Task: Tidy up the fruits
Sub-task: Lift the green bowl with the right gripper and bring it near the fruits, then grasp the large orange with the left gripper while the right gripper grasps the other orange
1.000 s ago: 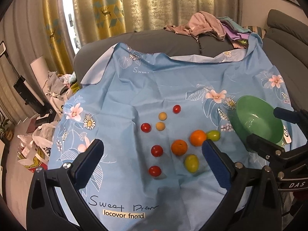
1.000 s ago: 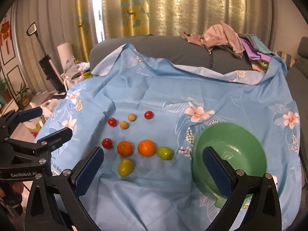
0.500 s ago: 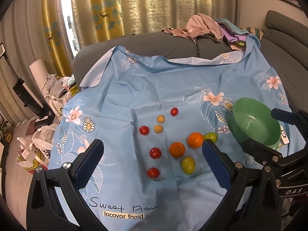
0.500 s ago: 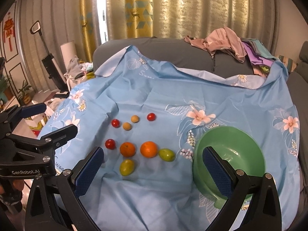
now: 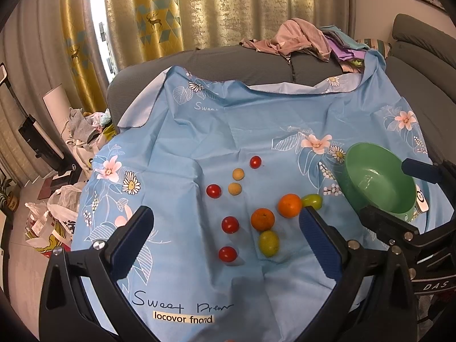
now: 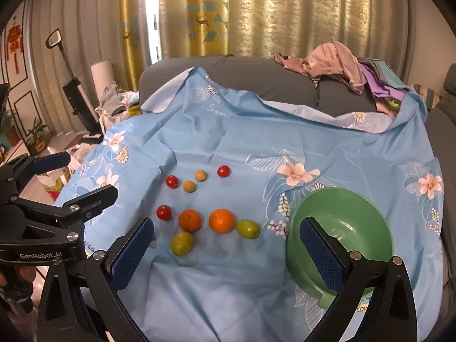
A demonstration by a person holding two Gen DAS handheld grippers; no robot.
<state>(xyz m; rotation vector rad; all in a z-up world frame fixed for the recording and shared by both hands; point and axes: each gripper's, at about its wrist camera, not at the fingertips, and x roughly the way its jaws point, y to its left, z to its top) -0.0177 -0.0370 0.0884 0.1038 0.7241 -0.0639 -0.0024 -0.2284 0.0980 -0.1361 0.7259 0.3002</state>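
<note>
- My left gripper (image 5: 223, 238) has its jaws wide apart with nothing between them, hanging above the near edge of the blue floral cloth (image 5: 228, 119).
- My right gripper (image 6: 226, 246) is just as wide and holds nothing; its right finger sits in front of the green bowl (image 6: 367, 216).
- Past the jaws, the fruit lies loose on the cloth: two oranges (image 5: 262, 219) side by side, with a yellow-green fruit (image 5: 268, 242) touching the nearer orange and a green fruit (image 5: 313, 200) just beside the other.
- Four red cherry tomatoes (image 5: 230, 224) are scattered to the left and behind, with two small tan fruits (image 5: 234, 188) between them.
- The bowl stands empty at the right of the cloth, apart from the fruit.
- Further out, the cloth drapes over a grey sofa (image 6: 256, 74) with a pile of clothes (image 6: 336, 65) on its back, and gold curtains (image 6: 256, 11) behind.
</note>
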